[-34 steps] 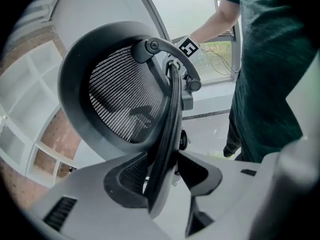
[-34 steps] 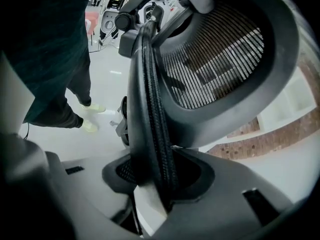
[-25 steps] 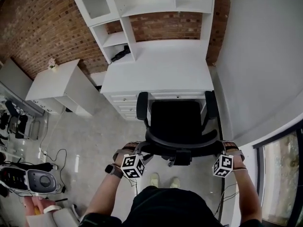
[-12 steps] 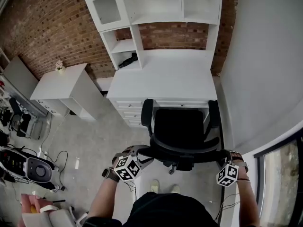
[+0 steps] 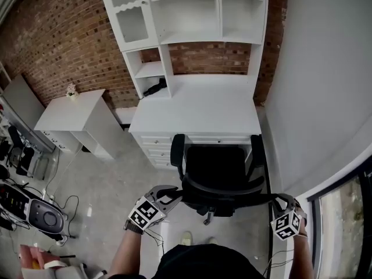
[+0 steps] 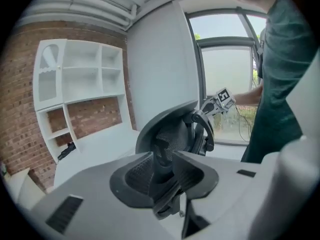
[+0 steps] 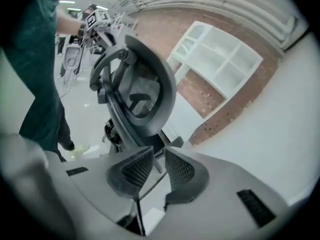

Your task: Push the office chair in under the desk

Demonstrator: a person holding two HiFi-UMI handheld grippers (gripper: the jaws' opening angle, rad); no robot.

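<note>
The black office chair (image 5: 218, 164) faces the white desk (image 5: 197, 103), its seat front and armrests at the desk's front edge. Its curved backrest (image 5: 224, 186) is nearest me. My left gripper (image 5: 173, 192) sits at the backrest's left end with its jaws closing. In the left gripper view (image 6: 164, 166) the backrest (image 6: 172, 131) edge shows dark in the gap; I cannot tell if the pads touch it. My right gripper (image 5: 280, 199) is by the right end, jaws closing. In the right gripper view (image 7: 160, 166) nothing is between the pads, and the backrest (image 7: 150, 84) lies beyond them.
A white shelf hutch (image 5: 186, 16) stands on the desk against the brick wall (image 5: 52, 45). A low white cabinet (image 5: 70, 112) is to the left, with devices and cables (image 5: 40, 217) on the floor. A plain wall (image 5: 314, 97) and a window (image 5: 343, 231) close off the right.
Both grippers have drawn outward and back toward me from the backrest's sides. My feet stand farther back from the chair, which stays at the desk.
</note>
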